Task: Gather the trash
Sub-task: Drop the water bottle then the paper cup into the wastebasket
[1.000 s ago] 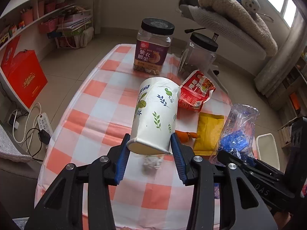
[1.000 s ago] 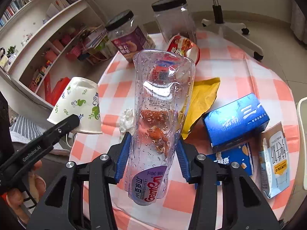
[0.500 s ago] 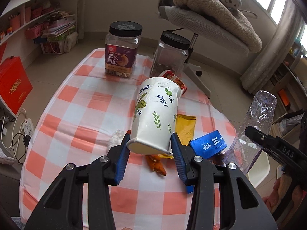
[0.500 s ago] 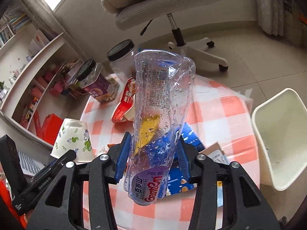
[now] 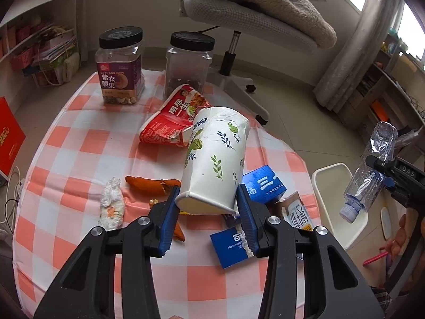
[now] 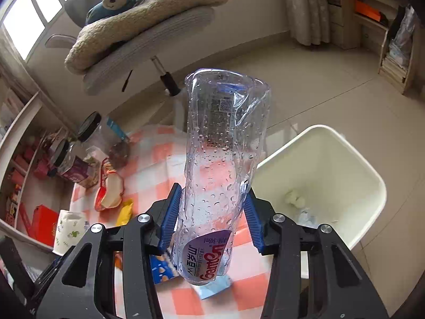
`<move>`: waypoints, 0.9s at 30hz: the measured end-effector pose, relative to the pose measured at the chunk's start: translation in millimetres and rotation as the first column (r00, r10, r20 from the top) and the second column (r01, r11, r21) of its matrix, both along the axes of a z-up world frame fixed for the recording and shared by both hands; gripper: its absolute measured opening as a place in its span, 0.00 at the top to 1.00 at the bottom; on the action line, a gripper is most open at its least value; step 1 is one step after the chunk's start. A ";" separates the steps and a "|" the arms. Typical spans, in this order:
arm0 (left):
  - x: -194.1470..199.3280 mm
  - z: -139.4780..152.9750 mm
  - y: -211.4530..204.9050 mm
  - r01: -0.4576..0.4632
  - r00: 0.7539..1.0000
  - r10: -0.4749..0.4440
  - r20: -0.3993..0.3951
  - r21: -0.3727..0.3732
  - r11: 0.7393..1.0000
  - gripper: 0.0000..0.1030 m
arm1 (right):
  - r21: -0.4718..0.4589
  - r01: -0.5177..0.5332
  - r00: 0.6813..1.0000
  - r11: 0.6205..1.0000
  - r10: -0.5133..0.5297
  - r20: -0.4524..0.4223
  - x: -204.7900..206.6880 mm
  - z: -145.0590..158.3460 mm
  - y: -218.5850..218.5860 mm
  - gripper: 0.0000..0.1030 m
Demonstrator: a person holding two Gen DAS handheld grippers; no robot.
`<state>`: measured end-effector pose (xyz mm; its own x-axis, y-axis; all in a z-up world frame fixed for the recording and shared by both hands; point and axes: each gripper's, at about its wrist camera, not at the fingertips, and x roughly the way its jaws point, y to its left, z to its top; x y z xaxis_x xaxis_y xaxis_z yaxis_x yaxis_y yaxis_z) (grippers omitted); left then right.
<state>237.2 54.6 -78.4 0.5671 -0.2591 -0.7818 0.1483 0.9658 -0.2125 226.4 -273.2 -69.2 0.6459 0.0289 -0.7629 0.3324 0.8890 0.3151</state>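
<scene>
My left gripper is shut on a white paper cup with leaf prints, held upside down above the checked table. The cup also shows in the right wrist view. My right gripper is shut on a crushed clear plastic bottle, cap end toward me, held beside the white trash bin. The bottle and bin show at the right of the left wrist view. Loose on the table lie a red snack bag, a crumpled tissue, orange peel and blue cartons.
Two black-lidded jars stand at the table's far edge. An office chair piled with a blanket stands behind. Shelves line the left wall. The bin holds some crumpled trash.
Both grippers have swung right toward the bin with cup and bottle still held. The bin now sits closer and larger in the right wrist view.
</scene>
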 end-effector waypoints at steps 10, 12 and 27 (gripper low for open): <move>-13.5 10.0 -68.8 0.132 0.989 -0.135 0.059 0.045 0.990 0.58 | -0.168 0.184 0.980 0.969 -0.194 -0.047 -13.3 -6.8 -68.4 0.55; -14.9 9.5 -85.7 0.156 0.985 -0.158 0.062 0.040 0.987 0.58 | -0.184 0.212 0.974 0.960 -0.222 -0.035 -18.4 -4.4 -76.1 0.51; -17.9 -0.7 -224.1 0.311 0.950 -0.311 0.012 -0.027 0.950 0.57 | -0.252 0.377 0.926 0.891 -0.368 0.084 -63.9 23.6 -135.1 0.16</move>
<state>219.3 -169.4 -79.1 0.4609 -0.4450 -0.7678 0.4418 0.8654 -0.2364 162.5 -408.4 -45.6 0.5955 -0.4140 -0.6885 0.6484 0.7537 0.1076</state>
